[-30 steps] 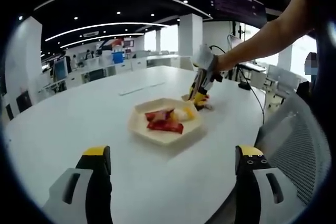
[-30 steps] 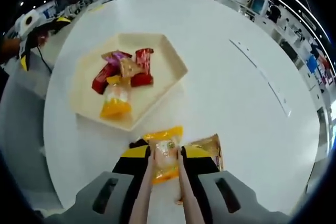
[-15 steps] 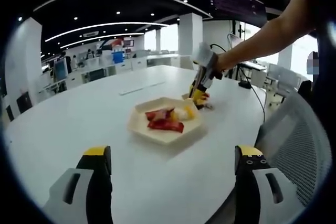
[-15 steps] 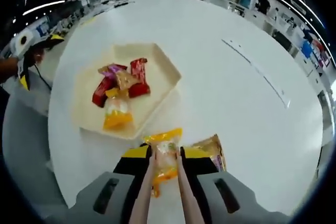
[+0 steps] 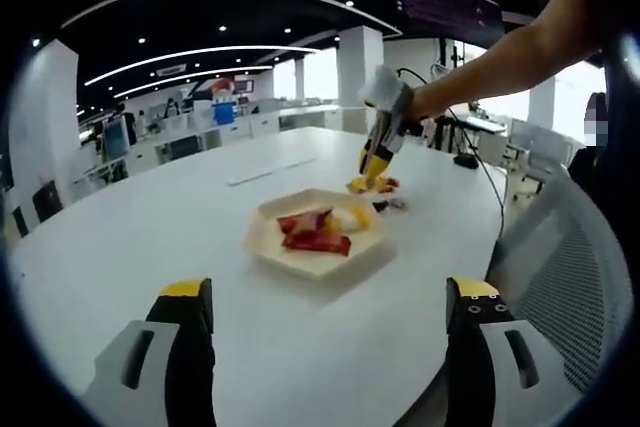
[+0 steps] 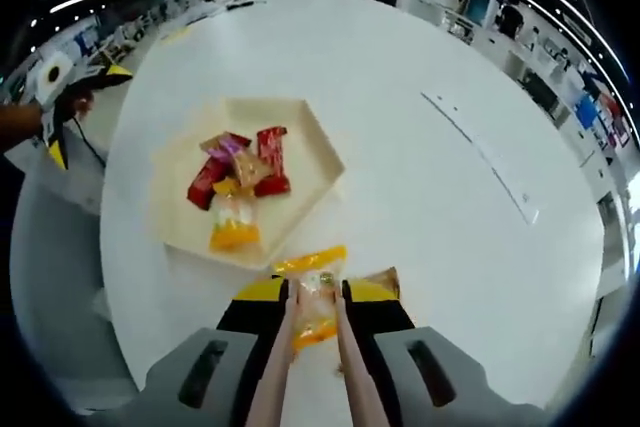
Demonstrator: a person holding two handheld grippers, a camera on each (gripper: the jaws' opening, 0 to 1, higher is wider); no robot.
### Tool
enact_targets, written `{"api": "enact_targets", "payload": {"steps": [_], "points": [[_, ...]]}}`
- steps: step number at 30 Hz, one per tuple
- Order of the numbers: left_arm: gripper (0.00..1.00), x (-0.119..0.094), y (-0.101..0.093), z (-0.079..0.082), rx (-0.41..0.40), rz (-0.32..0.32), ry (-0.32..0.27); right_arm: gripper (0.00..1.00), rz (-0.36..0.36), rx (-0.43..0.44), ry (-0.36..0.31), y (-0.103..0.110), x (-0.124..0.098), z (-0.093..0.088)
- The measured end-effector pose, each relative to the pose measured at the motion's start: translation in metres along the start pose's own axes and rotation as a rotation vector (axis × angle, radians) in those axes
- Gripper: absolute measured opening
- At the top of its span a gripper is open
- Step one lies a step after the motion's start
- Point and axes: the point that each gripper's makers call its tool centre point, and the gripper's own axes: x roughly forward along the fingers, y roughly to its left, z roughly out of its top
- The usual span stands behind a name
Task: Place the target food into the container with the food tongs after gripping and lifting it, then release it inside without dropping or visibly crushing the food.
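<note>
Yellow-wrapped snack (image 6: 314, 297) sits pinched between the tongs (image 6: 312, 367) in the right tool (image 6: 314, 322).

A wide open-plan office with a dark ceiling (image 5: 200, 17), crossed by curved light strips (image 5: 190, 50) and small round spots. White pillars (image 5: 360, 65) stand before bright windows (image 5: 320, 72). Desks (image 5: 190, 137) with monitors line the far side. Up close, a big round white table (image 5: 120, 237) and a grey mesh chair (image 5: 570, 267).

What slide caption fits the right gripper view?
Tongs in the right claw lift a yellow snack packet near the tray.
</note>
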Motion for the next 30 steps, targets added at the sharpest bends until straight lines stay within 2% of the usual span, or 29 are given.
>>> {"api": "enact_targets", "payload": {"steps": [3,6,30], "points": [[0.94,0.000,0.000,0.000,-0.004,0.000,-0.001,0.20,-0.004,0.001,0.004,-0.003,-0.004,0.000],[0.99,0.003,-0.004,-0.002,-0.030,-0.026,0.008,0.20,-0.006,0.009,0.008,-0.005,-0.007,0.000],[0.99,0.002,-0.003,-0.004,-0.025,-0.017,0.019,0.21,-0.034,0.050,0.010,-0.017,-0.028,-0.002]]}}
